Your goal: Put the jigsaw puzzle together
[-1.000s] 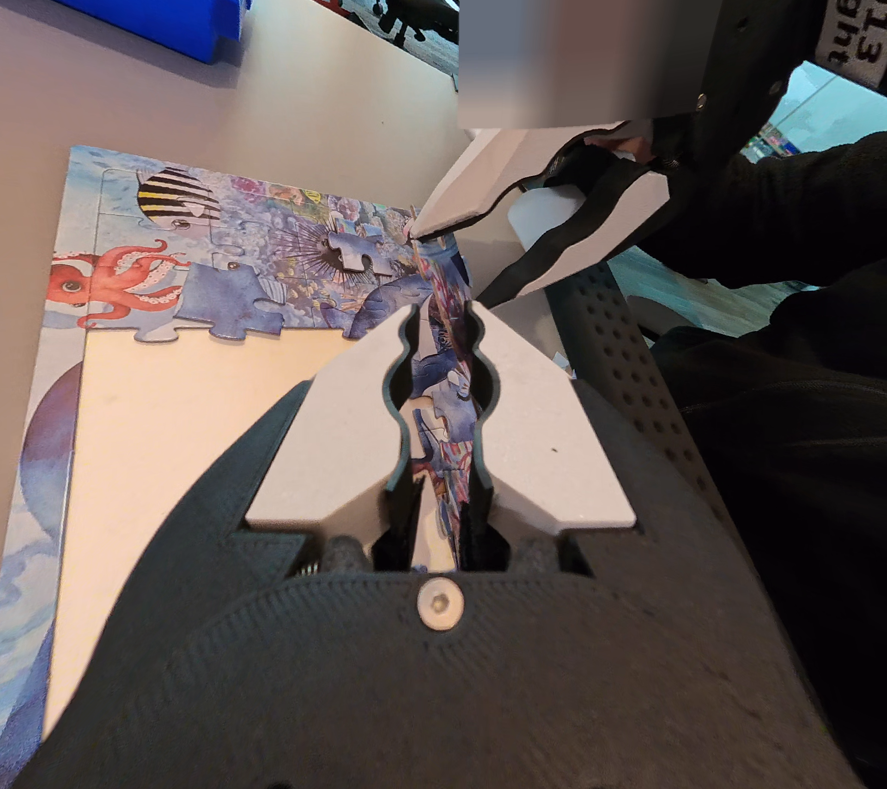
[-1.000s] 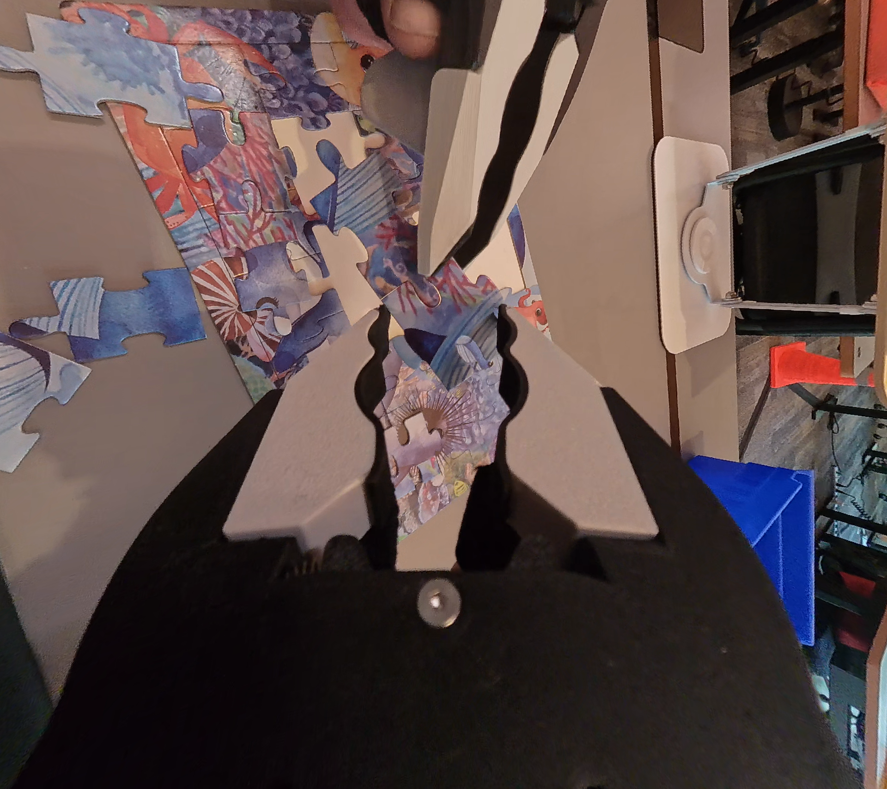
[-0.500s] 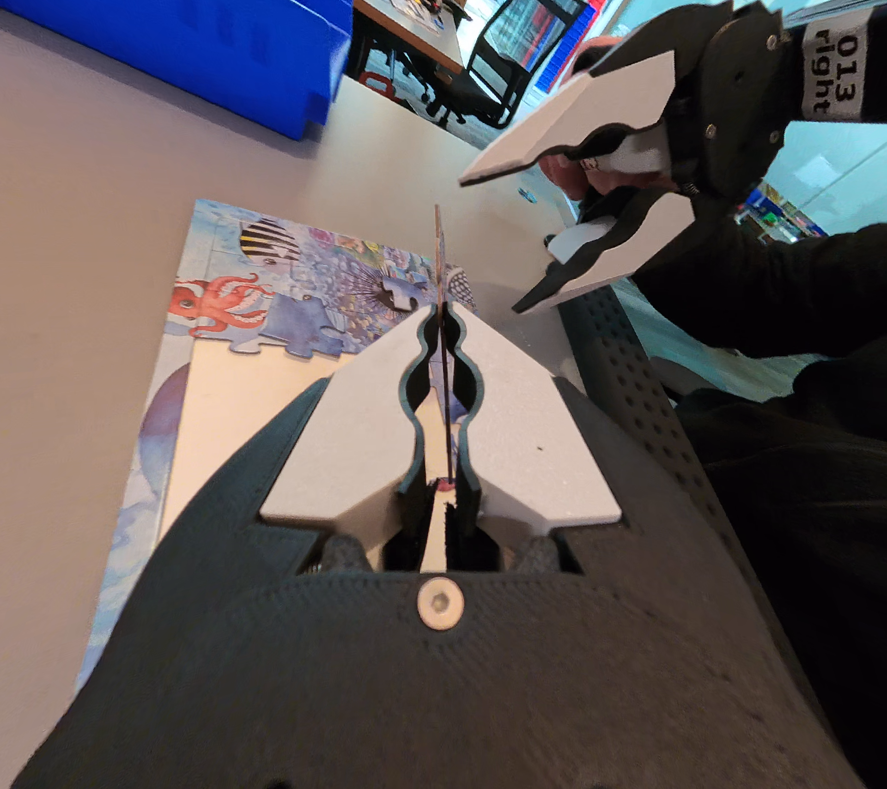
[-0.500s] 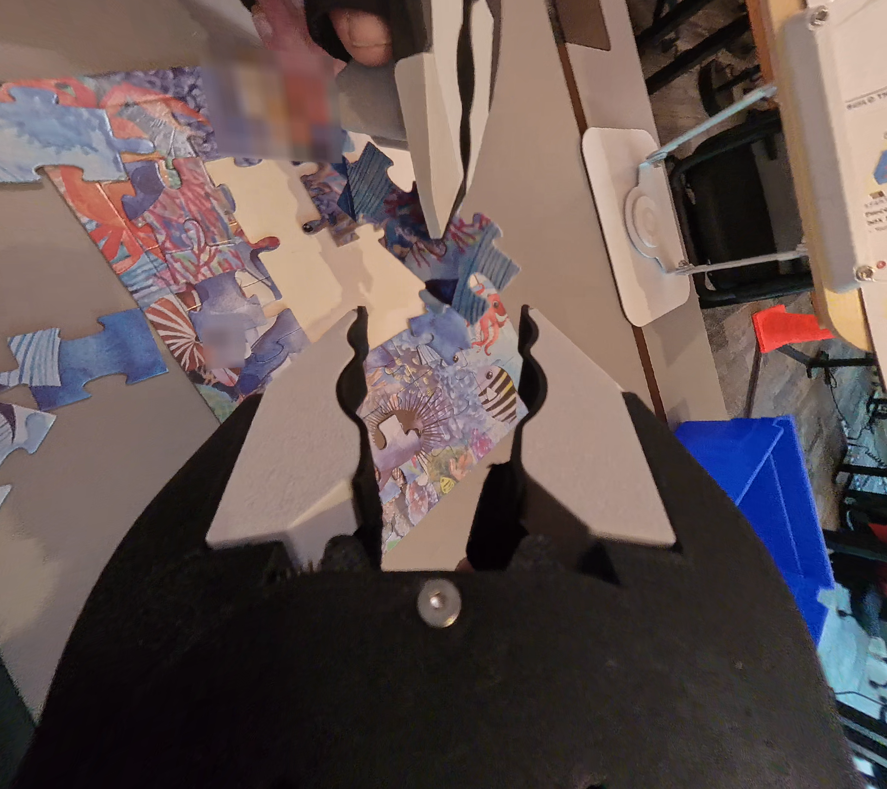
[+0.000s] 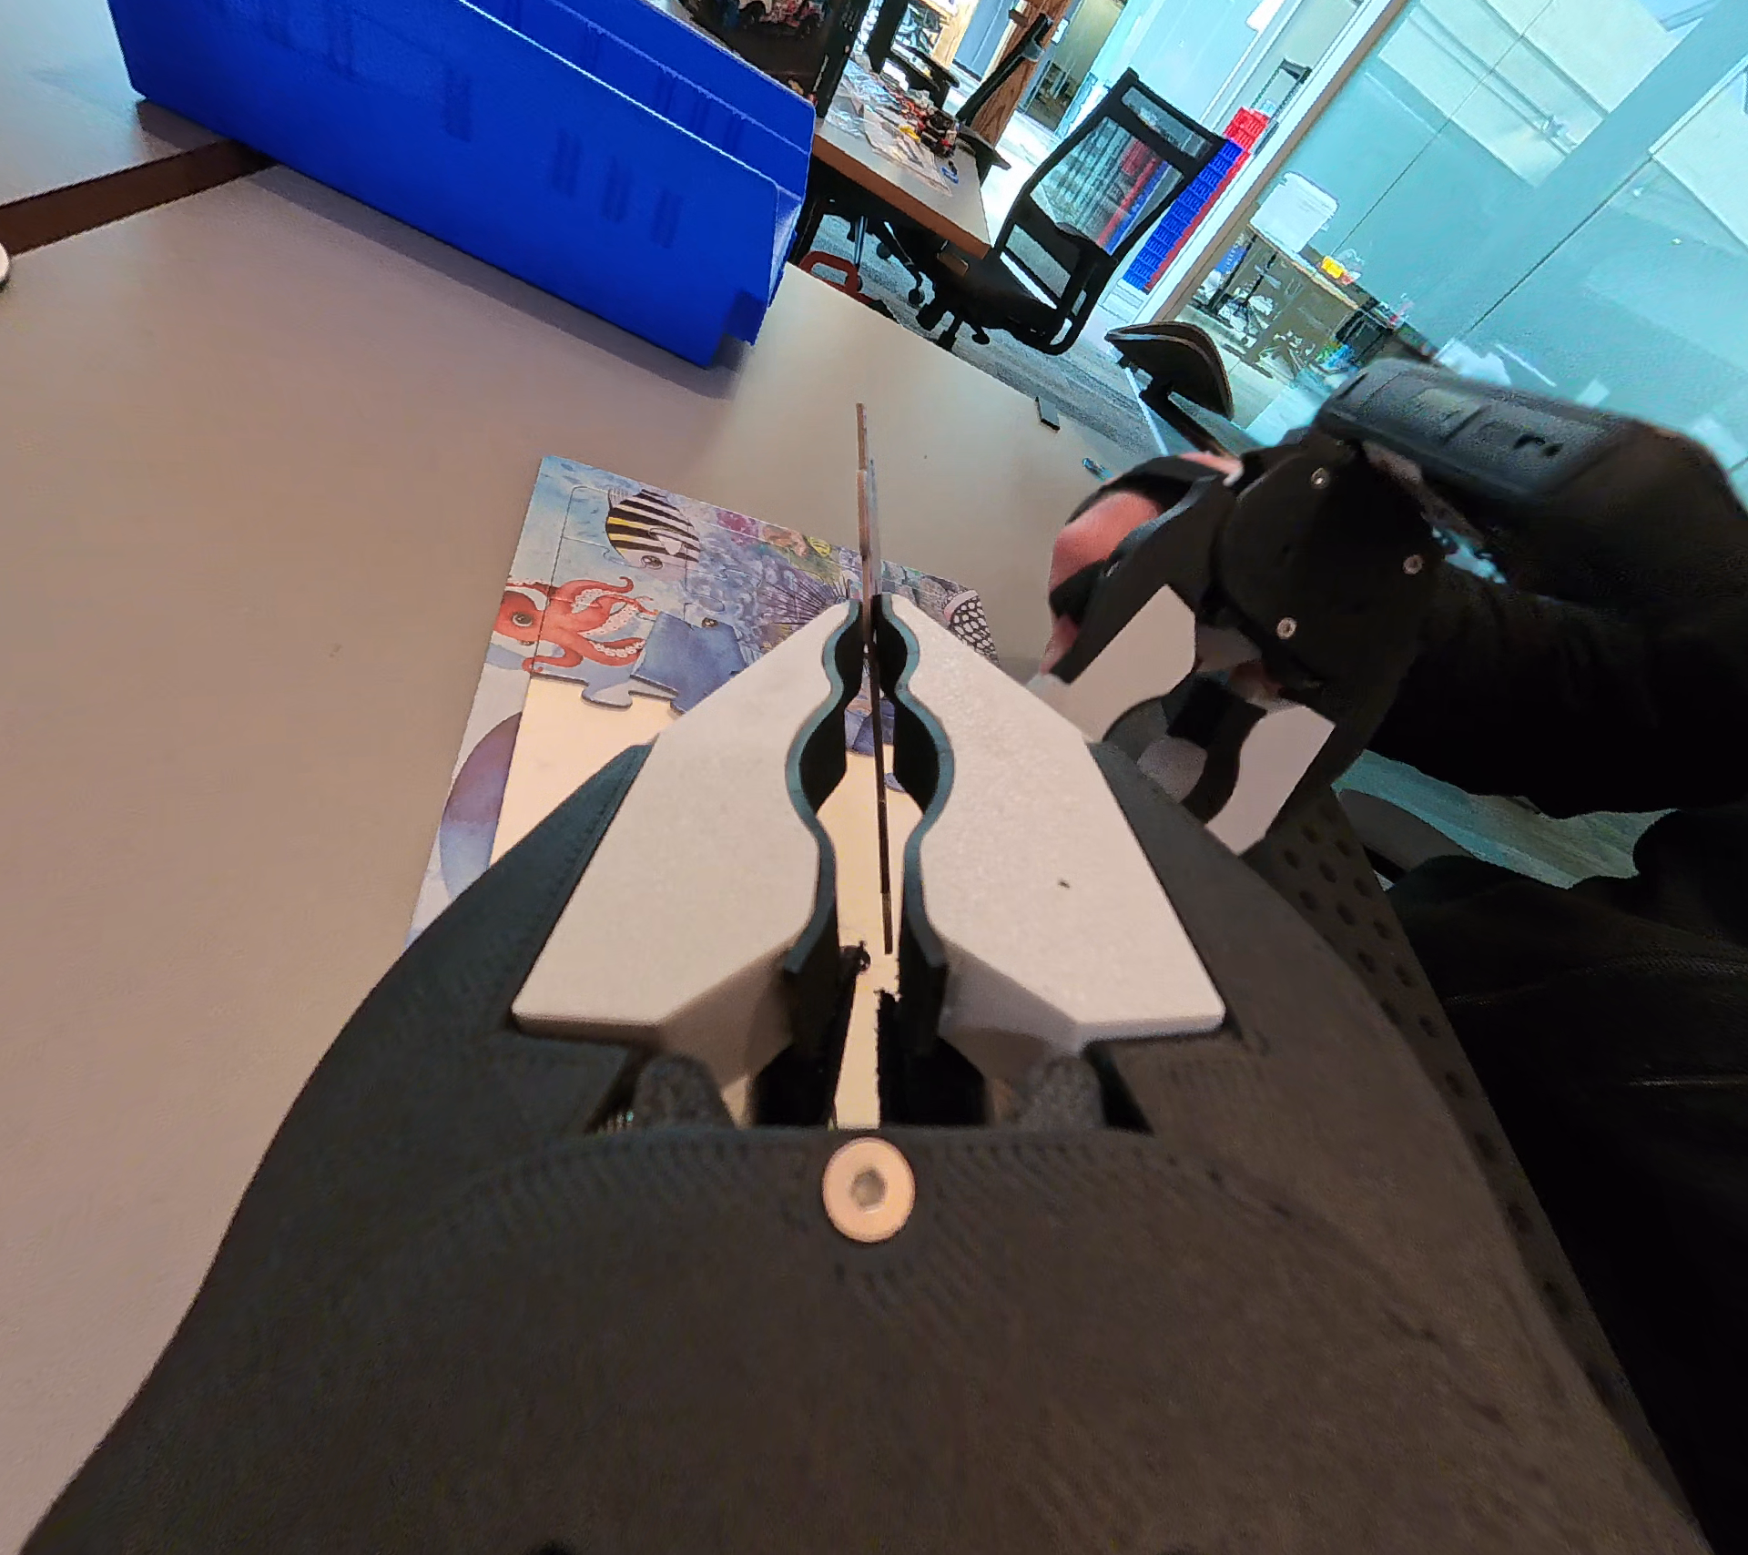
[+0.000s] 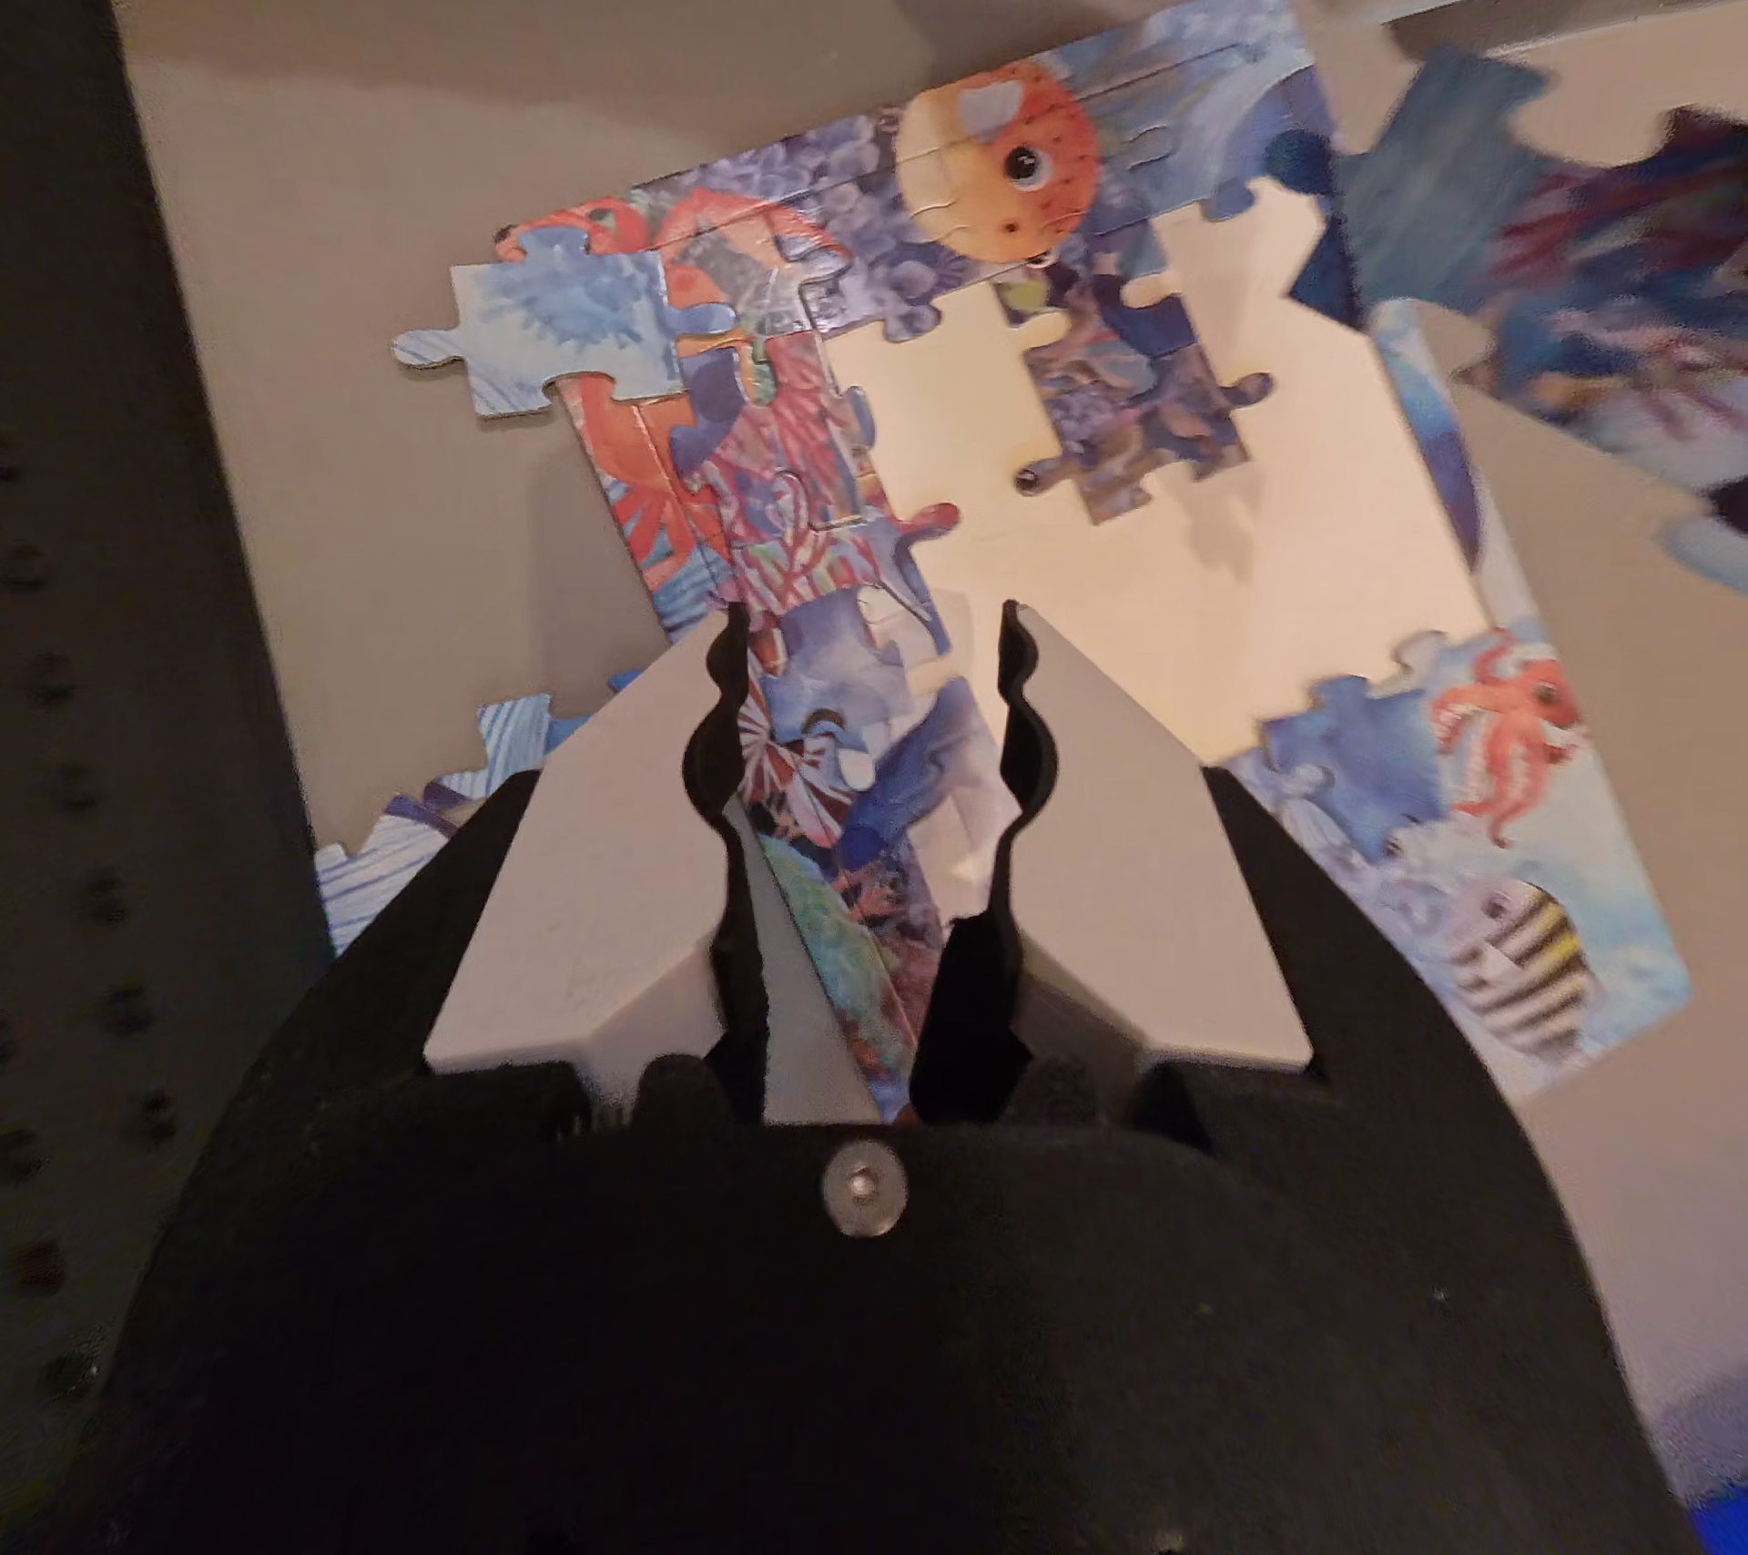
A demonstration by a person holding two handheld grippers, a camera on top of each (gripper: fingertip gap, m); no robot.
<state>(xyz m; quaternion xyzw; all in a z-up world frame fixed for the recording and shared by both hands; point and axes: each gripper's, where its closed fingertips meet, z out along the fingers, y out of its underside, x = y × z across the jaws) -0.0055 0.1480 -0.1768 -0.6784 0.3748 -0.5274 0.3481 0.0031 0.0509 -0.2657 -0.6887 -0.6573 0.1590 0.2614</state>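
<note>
Grey table (image 5: 236, 564): two tongs, left (image 5: 868, 620) gripping one piece (image 5: 868, 526).

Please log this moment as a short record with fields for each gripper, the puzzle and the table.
left gripper: shut on puzzle piece, held on edge above the puzzle tray
right gripper: open, empty, over the tray's assembled edge
puzzle: partly built; the tray's middle is bare
loose pieces: light blue piece overlapping the tray's corner
table: also bears a blue bin
</note>
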